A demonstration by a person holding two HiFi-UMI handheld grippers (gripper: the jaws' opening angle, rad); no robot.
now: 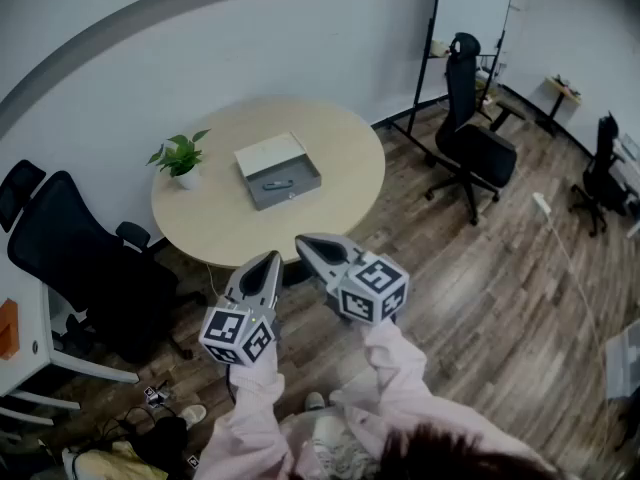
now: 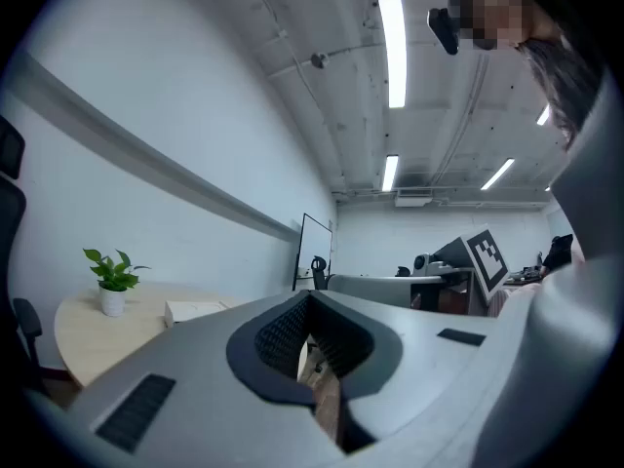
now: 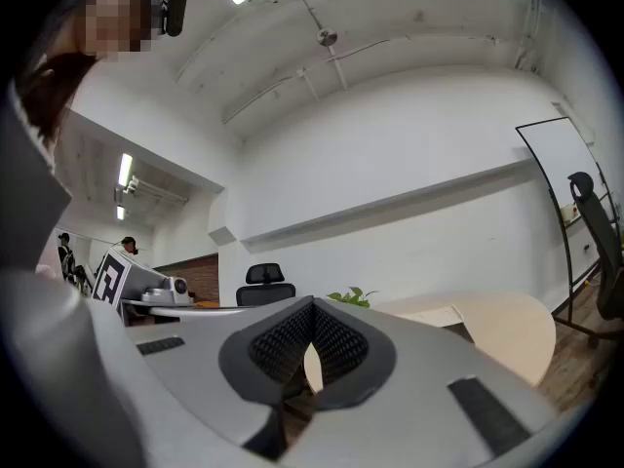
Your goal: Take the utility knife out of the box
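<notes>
In the head view an open grey box (image 1: 282, 173) with its white lid laid back sits on the round wooden table (image 1: 340, 158). A dark utility knife (image 1: 277, 184) lies inside it. Both grippers are held level, short of the table's near edge and well away from the box. My left gripper (image 1: 270, 260) is shut with nothing in it. My right gripper (image 1: 304, 241) is shut and empty too. In the left gripper view the jaws (image 2: 310, 331) meet, and the box's white lid (image 2: 195, 310) shows far off. The right gripper's jaws (image 3: 310, 344) also meet.
A small potted plant (image 1: 182, 158) stands on the table left of the box. A black office chair (image 1: 75, 258) is at the left, another (image 1: 470, 138) at the right by a whiteboard (image 1: 470, 18). Wooden floor (image 1: 480, 298) lies between me and the table.
</notes>
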